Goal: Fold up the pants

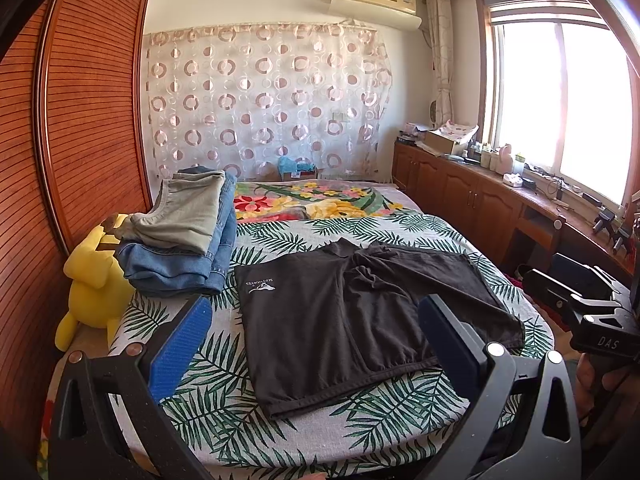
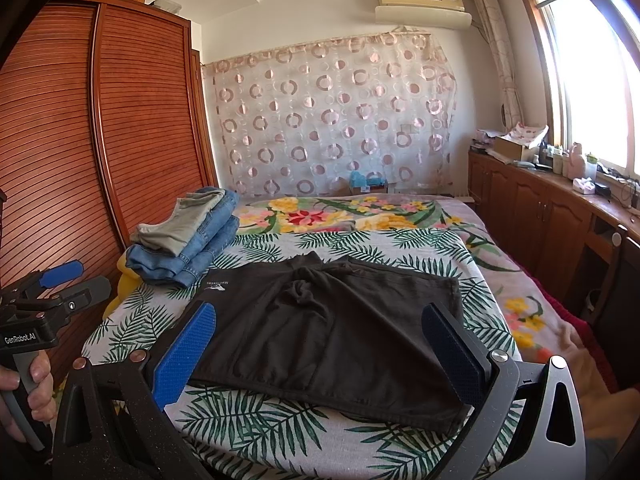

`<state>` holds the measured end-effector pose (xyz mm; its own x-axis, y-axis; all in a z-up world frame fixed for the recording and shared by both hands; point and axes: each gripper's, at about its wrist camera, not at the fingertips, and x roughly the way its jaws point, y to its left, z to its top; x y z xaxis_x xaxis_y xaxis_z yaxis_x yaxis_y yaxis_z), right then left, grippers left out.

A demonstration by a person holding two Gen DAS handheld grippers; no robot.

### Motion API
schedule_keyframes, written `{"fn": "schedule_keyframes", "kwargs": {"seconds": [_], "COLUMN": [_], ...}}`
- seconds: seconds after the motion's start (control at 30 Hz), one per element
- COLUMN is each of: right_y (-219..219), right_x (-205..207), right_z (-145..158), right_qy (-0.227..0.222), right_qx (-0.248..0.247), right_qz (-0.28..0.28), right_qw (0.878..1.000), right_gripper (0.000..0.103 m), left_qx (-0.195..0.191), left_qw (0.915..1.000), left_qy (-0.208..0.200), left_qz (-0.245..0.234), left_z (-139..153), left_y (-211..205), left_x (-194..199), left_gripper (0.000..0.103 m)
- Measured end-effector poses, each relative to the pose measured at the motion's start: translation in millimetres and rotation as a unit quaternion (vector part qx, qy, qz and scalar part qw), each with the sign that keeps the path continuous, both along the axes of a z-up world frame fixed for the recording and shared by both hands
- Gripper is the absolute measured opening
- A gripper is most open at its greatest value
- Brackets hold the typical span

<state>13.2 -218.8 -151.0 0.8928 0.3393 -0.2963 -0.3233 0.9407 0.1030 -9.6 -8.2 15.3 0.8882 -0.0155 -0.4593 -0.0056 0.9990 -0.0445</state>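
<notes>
Black pants [image 1: 352, 320], a small white logo near one edge, lie spread flat across the leaf-print bed [image 2: 280, 432], bunched at the crotch and, by the look of it, not yet folded; the whole fold appears still to do. Both tongs hang above the near hem, apart and gripping nothing: the left tongs [image 1: 316, 344] and the right tongs [image 2: 320, 348]. A stack of folded jeans [image 1: 180, 248] sits just beside the pants, next to a yellow plush toy [image 1: 92, 284].
</notes>
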Motion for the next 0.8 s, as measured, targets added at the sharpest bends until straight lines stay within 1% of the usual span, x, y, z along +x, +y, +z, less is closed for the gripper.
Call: {"fn": "schedule_keyframes", "kwargs": {"seconds": [0.63,0.8], "right_y": [-1.2,-2.4], "right_x": [-2.8,-1.8], "right_z": [-0.4,-3.0], "right_qy": [0.001,0.005], "right_qx": [0.001,-0.003], "right_qz": [0.002,0.006], "right_qw": [1.000,1.000], "right_gripper": [0.103,0.103], "left_qx": [-0.002,-0.003], "left_qw": [1.0000,0.9999], "left_qy": [0.001,0.016], "left_qz": [0.000,0.002], "left_z": [-1.1,-9.6], "left_y": [0.1,-1.1], "left_x": [0.5,6.7], "left_gripper": [0.103,0.103]}}
